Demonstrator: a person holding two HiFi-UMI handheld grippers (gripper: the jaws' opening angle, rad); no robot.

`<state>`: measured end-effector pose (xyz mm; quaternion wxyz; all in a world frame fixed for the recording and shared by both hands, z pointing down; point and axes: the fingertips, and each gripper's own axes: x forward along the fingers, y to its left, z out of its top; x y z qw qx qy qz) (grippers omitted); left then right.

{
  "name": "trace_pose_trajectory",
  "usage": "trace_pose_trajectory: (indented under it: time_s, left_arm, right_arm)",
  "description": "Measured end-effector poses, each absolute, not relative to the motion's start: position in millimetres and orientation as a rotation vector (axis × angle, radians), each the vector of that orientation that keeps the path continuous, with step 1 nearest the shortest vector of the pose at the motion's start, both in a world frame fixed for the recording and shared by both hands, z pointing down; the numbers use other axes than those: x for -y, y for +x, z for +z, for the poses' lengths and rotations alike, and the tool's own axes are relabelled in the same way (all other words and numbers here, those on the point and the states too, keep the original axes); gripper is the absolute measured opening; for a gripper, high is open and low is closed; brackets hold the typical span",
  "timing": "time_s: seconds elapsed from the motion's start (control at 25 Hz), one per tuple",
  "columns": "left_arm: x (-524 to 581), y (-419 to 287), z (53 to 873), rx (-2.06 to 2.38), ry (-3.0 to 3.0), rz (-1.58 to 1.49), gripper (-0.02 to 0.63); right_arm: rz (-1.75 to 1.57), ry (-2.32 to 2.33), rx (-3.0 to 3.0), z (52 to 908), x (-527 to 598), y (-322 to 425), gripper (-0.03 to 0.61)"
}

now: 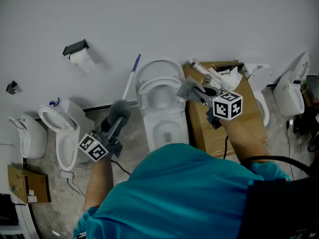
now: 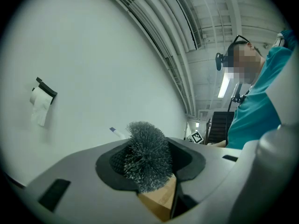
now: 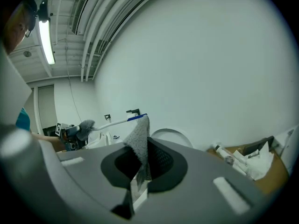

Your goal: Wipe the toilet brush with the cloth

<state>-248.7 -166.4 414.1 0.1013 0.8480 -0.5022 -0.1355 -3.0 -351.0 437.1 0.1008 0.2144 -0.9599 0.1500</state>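
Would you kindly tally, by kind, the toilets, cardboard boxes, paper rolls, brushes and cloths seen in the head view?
Toilets: 5
Cardboard boxes: 2
Toilet paper roll: 1
Toilet brush: 1
Cloth: 1
Total: 10

The person holds both arms out in front, forearms bare below teal sleeves and well apart. The left forearm [image 1: 98, 180] carries the left gripper [image 1: 113, 124] about level; its fingers [image 2: 187, 160] stand partly apart, closed on the bristle head of the toilet brush [image 2: 147, 155]. The right forearm [image 1: 243, 136] reaches further forward. The right gripper [image 1: 195, 92] tips slightly down, its fingers [image 3: 161, 160] almost together, pinching the cloth [image 3: 137, 141] upright between them.
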Motion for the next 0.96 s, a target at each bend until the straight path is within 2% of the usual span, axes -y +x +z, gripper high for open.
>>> trace_pose_trajectory:
  time_s: [0.96]
  left_arm:
    - [164.0, -248.1, 408.1, 1.463, 2.516, -0.466, 0.181]
  right_arm:
    - [0.378, 0.569, 2.832, 437.9, 341.5, -12.4, 0.005]
